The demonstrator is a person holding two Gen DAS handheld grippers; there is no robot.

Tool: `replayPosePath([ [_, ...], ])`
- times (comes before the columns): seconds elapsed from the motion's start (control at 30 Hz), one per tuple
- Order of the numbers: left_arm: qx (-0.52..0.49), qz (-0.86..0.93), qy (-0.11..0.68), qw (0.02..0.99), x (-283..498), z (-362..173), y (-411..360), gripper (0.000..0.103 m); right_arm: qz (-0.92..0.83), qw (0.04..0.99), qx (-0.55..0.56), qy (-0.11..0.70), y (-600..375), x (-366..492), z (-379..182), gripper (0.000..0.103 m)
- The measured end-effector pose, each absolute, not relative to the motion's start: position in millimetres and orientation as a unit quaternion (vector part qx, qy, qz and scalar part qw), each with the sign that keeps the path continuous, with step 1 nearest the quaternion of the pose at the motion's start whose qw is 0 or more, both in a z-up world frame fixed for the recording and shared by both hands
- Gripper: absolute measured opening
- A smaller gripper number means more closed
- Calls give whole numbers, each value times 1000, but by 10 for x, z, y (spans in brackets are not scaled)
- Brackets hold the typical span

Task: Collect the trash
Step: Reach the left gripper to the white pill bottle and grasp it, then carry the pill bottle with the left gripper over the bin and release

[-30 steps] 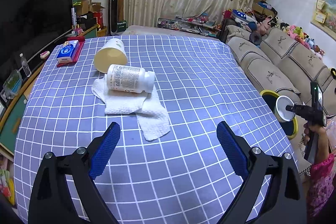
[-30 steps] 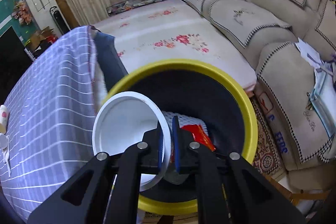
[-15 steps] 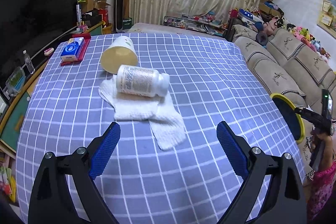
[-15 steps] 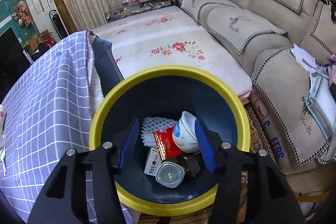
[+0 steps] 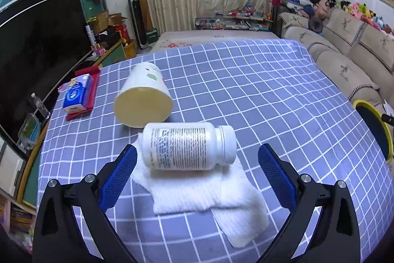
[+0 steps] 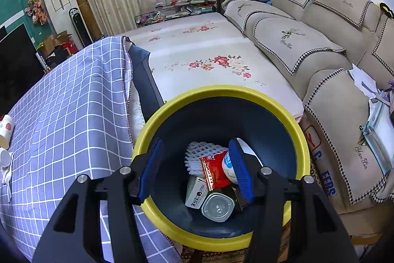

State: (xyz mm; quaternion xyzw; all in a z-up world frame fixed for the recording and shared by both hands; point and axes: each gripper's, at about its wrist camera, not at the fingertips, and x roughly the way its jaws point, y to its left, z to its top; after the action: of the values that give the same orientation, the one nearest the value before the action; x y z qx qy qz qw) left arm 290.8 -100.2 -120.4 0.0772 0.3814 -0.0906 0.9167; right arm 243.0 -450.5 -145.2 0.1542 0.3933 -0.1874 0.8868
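On sofa cover (image 6: 325, 185): "EEBS"; bottle (image 5: 187, 146) label illegible

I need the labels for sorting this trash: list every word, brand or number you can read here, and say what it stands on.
"FERS": blue letters on the cardboard box beside the sofa; the start may be hidden.
White pill bottle: dense black print, too small to read.
Blue tissue pack: white lettering, blurred.
Small carton in the yellow-rimmed bin: dark print, unreadable.
Red wrapper: print unreadable.
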Motion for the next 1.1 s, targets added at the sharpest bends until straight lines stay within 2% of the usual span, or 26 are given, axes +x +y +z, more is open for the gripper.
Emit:
replayPosePath([
  [0.4, 82, -86, 397, 910, 3164, -1328, -984, 97, -179, 886, 151, 400, -4446, 2489, -1499, 54],
  [0.47, 85, -87, 398, 909, 3181, -1344, -990, 93, -178, 885, 151, 402, -4435, 2499, -1516, 54],
  [0.53, 85, -87, 401, 908, 3196, -1360, -990, 84, -177, 885, 151, 403, -4424, 2504, -1529, 54],
  [0.57, 83, -85, 403, 907, 3208, -1367, -984, 83, -177, 885, 150, 404, -4419, 2504, -1530, 54],
  [0.9, 80, -114, 386, 912, 2952, -1120, -1124, 83, -178, 893, 151, 385, -4428, 2350, -1402, 54],
  [1.1, 94, -169, 377, 906, 2674, -921, -1629, 83, -192, 899, 152, 363, -4485, 2025, -1283, 57],
])
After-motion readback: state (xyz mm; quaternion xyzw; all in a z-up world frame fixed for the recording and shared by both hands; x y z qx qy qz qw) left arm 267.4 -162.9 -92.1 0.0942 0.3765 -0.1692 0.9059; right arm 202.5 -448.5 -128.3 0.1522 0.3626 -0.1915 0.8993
